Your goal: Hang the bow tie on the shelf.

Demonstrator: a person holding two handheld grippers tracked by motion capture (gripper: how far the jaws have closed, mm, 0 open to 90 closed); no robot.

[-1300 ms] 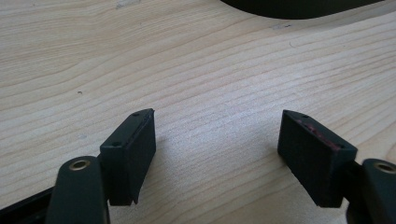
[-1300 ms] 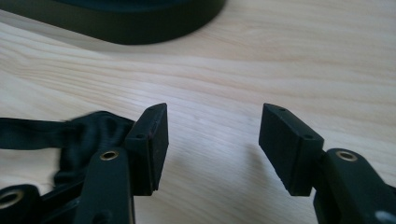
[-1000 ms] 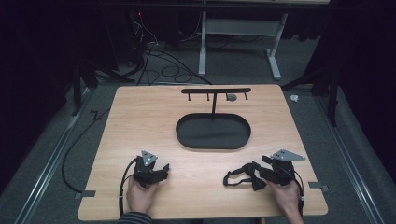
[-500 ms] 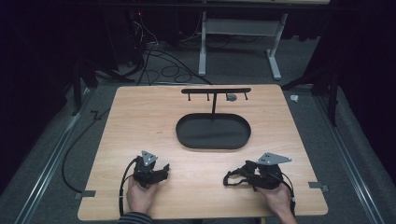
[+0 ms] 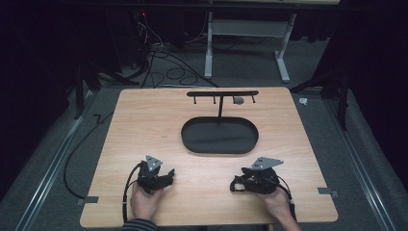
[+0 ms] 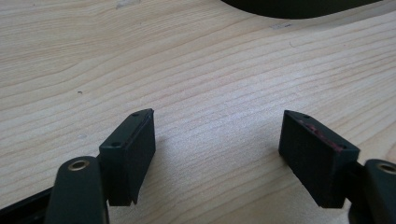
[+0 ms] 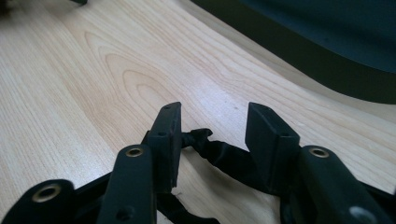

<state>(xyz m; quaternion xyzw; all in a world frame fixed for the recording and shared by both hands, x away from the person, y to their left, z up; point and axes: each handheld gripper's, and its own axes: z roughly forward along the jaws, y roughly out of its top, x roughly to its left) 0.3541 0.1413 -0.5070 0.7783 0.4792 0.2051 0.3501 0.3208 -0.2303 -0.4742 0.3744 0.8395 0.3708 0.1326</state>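
A person holds my two grippers low over the front of a wooden table (image 5: 144,120). My left gripper (image 5: 166,176) (image 6: 218,114) stands open, its jaws wide apart over bare wood with nothing between them. My right gripper (image 5: 239,183) (image 7: 214,109) points left across the table. Its jaws have just been closing and stand about half apart. A thin black strap (image 7: 212,148) (image 5: 234,186) lies between them near their base, with a gap showing beside the pads. A black oval tray (image 5: 192,144) (image 7: 327,42) sits mid-table beyond both grippers.
A black stand with a crossbar of hooks (image 5: 222,93) rises from the tray's far rim, with a small grey piece (image 5: 237,100) hanging on one hook. The tray's edge (image 6: 299,7) shows at the top of the left gripper view. Cables lie on the floor behind the table.
My right gripper has slid left along the front of the table, and the black strap has moved left with it. The left gripper has stayed where it was.
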